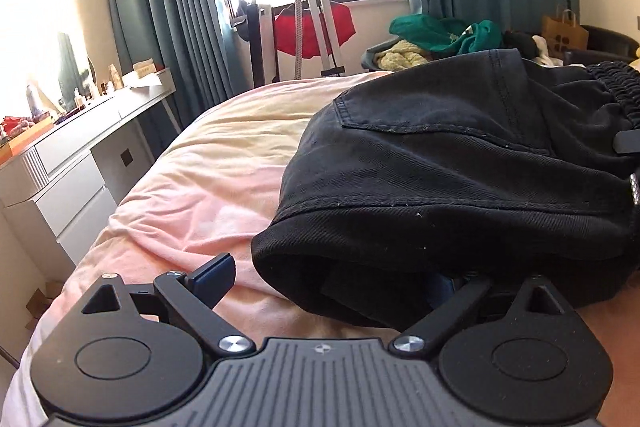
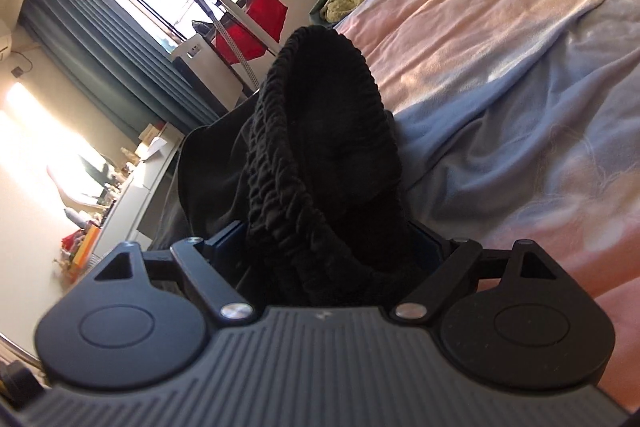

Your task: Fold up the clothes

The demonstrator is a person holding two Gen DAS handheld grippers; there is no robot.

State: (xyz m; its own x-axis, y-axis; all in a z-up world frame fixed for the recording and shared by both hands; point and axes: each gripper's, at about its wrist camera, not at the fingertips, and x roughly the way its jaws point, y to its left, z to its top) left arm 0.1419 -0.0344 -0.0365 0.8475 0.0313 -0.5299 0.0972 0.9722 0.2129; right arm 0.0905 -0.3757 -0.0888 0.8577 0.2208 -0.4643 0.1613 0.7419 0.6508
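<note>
The left gripper (image 1: 334, 277) was held low and level, its jaws spread wide. Its left finger (image 1: 214, 277) stood bare and clear, touching nothing. Its right finger was hidden inside the open hem of the shorts (image 1: 460, 167), so only its linkage arm showed. Nothing was pinched between the two.

The right gripper (image 2: 326, 247) was rolled to one side, so its view sat tilted. Its jaws were partly parted and filled with bunched cloth: the elastic waistband of the shorts rose straight up from between them. Both fingers pressed against that bundle, their tips mostly covered by it.
</note>
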